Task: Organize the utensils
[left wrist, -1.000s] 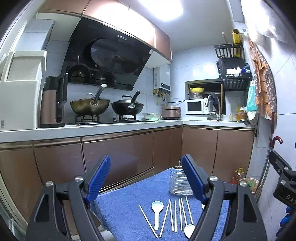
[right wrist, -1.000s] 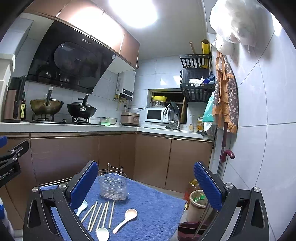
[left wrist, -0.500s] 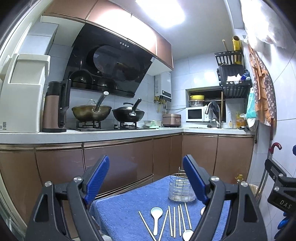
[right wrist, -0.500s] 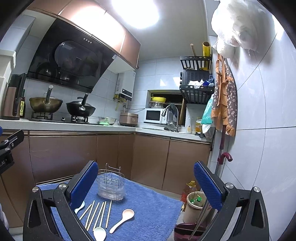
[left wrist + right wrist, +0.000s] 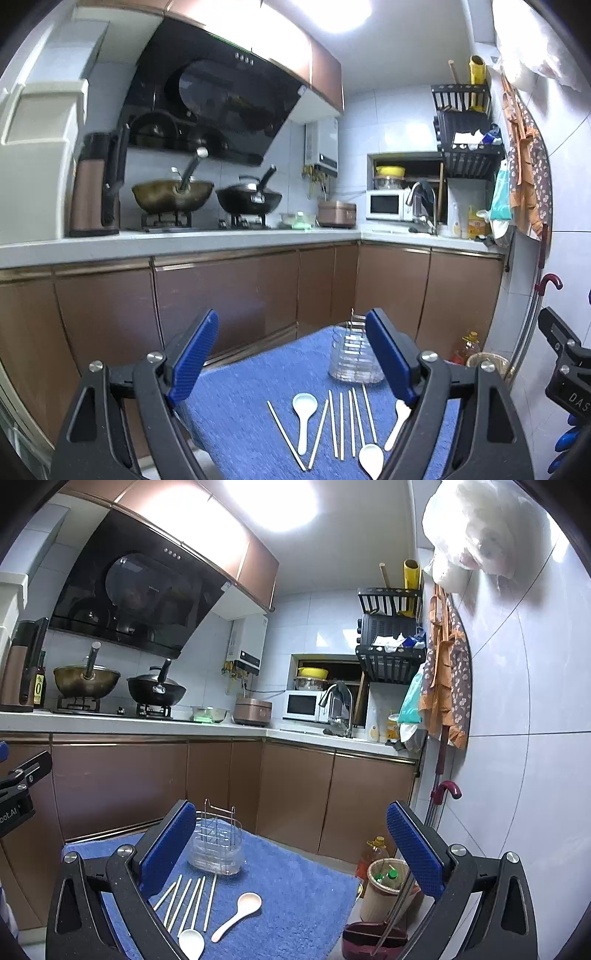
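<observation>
Both grippers, left gripper (image 5: 291,363) and right gripper (image 5: 291,843), I am holding wide open, empty. Chopsticks (image 5: 341,424) are lying at six o'clock below my left gripper, nearer it, long axes pointing toward the holder (image 5: 352,356) at twelve.

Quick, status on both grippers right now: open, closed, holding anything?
Left gripper: open, holding nothing, above the blue towel.
Right gripper: open wide, holding nothing.

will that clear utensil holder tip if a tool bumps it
Probably: the clear plastic utensil holder with a wire insert looks empty, so likely light. It stands upright on a soft blue towel, an uneven footing. A push may slide or topple it.
</observation>
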